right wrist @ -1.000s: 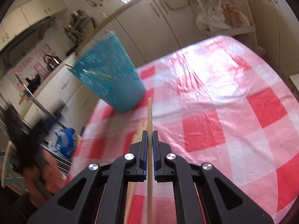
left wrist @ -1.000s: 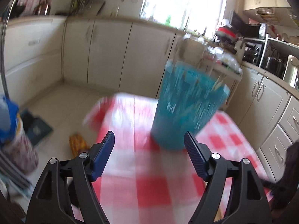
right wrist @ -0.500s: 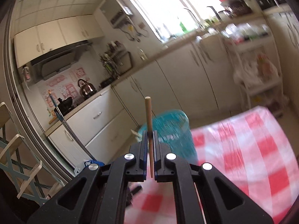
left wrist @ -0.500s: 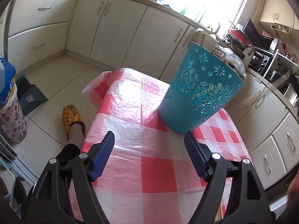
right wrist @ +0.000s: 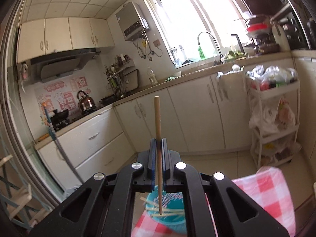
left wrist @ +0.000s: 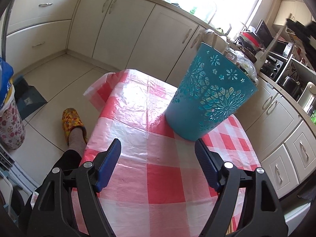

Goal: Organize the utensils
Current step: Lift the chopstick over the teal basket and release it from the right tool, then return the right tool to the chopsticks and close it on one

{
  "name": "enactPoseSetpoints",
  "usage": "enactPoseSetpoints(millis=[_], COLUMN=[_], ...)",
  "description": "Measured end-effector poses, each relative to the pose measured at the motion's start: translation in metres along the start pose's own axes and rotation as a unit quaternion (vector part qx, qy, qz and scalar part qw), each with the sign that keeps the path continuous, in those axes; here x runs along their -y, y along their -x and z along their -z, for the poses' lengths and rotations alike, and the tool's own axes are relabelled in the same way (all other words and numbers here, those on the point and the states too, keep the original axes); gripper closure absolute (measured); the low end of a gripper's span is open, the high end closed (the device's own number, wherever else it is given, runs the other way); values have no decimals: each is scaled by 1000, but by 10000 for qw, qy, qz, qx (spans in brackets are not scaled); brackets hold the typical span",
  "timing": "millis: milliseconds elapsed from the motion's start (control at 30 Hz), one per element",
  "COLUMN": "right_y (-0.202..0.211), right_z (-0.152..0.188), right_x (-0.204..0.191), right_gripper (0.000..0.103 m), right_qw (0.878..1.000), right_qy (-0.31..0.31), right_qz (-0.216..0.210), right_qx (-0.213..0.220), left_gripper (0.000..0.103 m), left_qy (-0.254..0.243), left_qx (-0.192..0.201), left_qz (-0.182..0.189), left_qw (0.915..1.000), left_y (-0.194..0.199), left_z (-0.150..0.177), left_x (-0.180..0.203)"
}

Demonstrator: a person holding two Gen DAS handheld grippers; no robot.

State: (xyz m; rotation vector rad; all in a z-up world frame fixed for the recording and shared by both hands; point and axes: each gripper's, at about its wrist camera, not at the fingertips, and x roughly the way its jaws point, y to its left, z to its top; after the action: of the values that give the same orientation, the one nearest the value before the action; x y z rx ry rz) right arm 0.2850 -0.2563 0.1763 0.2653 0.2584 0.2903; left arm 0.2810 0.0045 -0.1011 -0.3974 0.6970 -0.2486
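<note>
Chopstick raised above the holder, ready for insertion.

The right gripper (right wrist: 157, 148) is clamped on one wooden chopstick (right wrist: 158, 122), now lifted off the checked tablecloth (right wrist: 270, 189) and held upright; its lower tip hangs over the teal basket (right wrist: 169, 213) at 6 o'clock, where other sticks already lie. Judged next: lower and release. The left gripper (left wrist: 158, 158), jaws apart and empty, tilts down toward the basket at 1 o'clock.

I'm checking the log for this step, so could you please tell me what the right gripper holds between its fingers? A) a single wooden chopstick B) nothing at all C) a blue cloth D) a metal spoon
A: the right gripper is shut on a single wooden chopstick, which hangs over the teal basket below.
</note>
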Motion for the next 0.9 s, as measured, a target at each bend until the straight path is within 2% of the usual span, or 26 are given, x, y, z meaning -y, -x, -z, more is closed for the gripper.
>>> enactPoseSetpoints(millis=[100, 233, 333, 400, 467, 600, 733, 833, 900], right_y=[-25, -66, -74, -64, -49, -13, 13, 24, 26], right_z=[11, 44, 64, 76, 88, 131, 197, 236, 250], right_x=[0, 5, 11, 14, 12, 14, 28, 43, 50], right_gripper=[97, 97, 95, 82, 79, 77, 77, 77, 77], right_qw=[9994, 9953, 9929, 9930, 9926, 9872, 9706, 9584, 9537], right_qy=[180, 275, 169, 101, 113, 145, 20, -149, -203], right_qz=[223, 387, 390, 371, 332, 407, 737, 935, 1068], right_qx=[-200, -842, -1114, -1114, -1160, -1534, -2290, -2691, -2805], left_gripper=[30, 30, 30, 29, 29, 29, 28, 27, 27], left_qy=[8, 29, 47, 59, 61, 58, 47, 26, 16], left_qx=[-8, -14, -22, -33, -28, -34, -50, -71, -84], left_qz=[18, 32, 28, 20, 7, -23, -61, -95, -124], left_qw=[10000, 10000, 10000, 10000, 10000, 10000, 10000, 9999, 9999], left_y=[0, 0, -1, -1, -1, -1, -2, -3, -3], left_z=[0, 0, 0, 0, 0, 0, 0, 0, 0], left_x=[0, -1, -1, -1, -1, -1, -1, 0, 1])
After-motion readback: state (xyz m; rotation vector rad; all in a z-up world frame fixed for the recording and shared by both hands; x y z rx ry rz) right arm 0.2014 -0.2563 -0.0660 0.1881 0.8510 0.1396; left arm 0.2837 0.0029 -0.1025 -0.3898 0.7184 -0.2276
